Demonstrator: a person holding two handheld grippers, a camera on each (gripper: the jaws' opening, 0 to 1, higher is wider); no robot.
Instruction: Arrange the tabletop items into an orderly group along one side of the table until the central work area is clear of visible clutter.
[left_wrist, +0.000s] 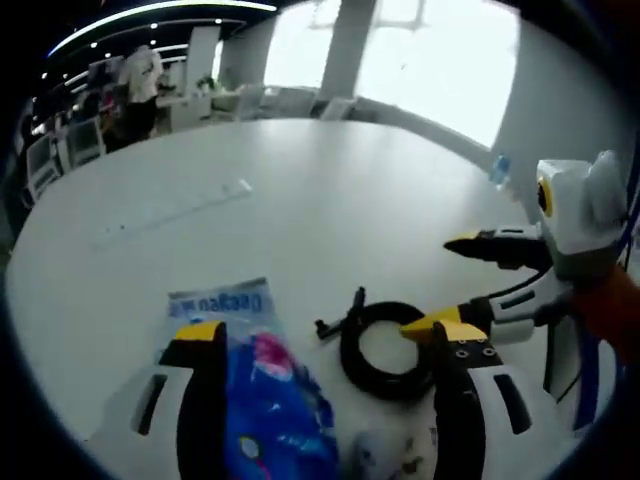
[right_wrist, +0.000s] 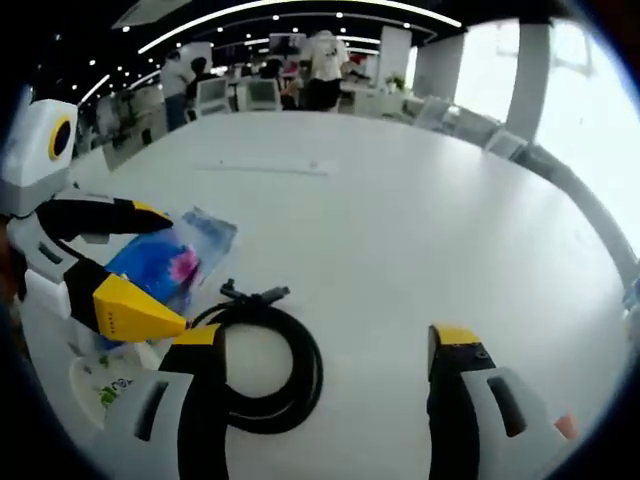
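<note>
Hovering with both tongs spread wide over a white worktop (left_wrist: 330, 200), nothing clasped.

Left tongs (left_wrist: 320, 345), lower centre of the left gripper view: jaws apart, straddling a blue printed packet (left_wrist: 255, 385) lying flat at lower left centre, its white label strip toward mid frame. Coiled black cable (left_wrist: 385, 350) just right of the packet, lower centre, plug end pointing left; right jaw tip overlapping the coil in the frame, contact not discernible. Right tongs (right_wrist: 327, 345), bottom of the right gripper view: jaws released, left jaw overlapping the coil at lower left centre. Small white pouch with green print (right_wrist: 110, 385) at lower left, beside the packet. Long clear strip (right_wrist: 265, 167) lying flat, upper centre. People and desks along the top edge.
</note>
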